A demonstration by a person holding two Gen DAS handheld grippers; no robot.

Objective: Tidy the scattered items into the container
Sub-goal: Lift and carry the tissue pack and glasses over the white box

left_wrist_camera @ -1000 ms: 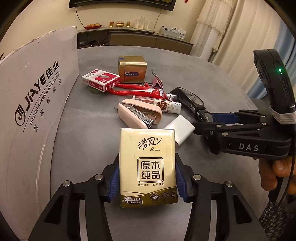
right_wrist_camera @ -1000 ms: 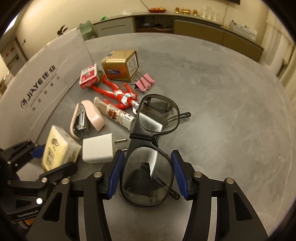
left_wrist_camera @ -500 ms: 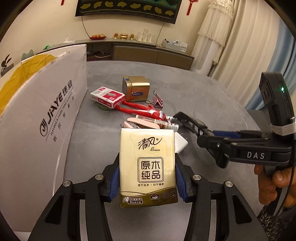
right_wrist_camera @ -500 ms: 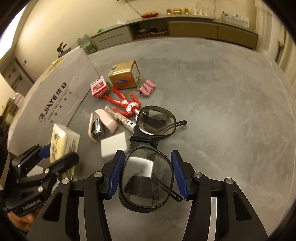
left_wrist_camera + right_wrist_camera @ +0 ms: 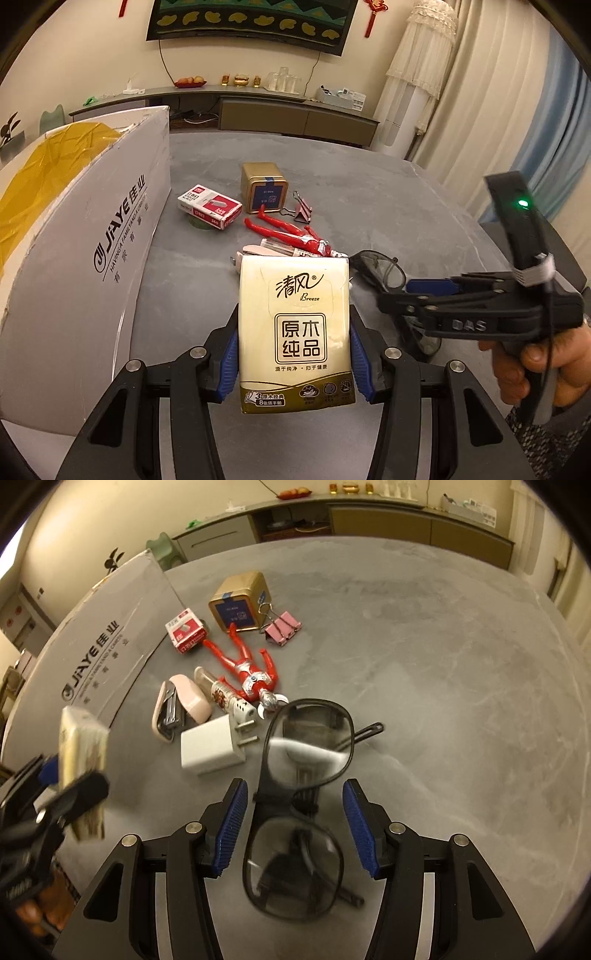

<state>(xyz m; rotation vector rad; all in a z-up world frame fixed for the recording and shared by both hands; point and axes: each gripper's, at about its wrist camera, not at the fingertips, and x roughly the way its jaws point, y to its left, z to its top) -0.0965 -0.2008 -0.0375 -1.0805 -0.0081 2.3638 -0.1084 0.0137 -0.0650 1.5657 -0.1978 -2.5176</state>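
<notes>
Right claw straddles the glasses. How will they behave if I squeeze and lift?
The glasses look thin-framed, so probably light but fragile; squeeze gently. The smooth lens may slip between the pads of the right claw. One temple sticks out, so it could fold or snag on lifting.

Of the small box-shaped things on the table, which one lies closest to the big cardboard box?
The red and white staple box. It lies almost beside the cardboard box. The gold tin stands farther out, and the white charger lies nearer the right gripper.
</notes>
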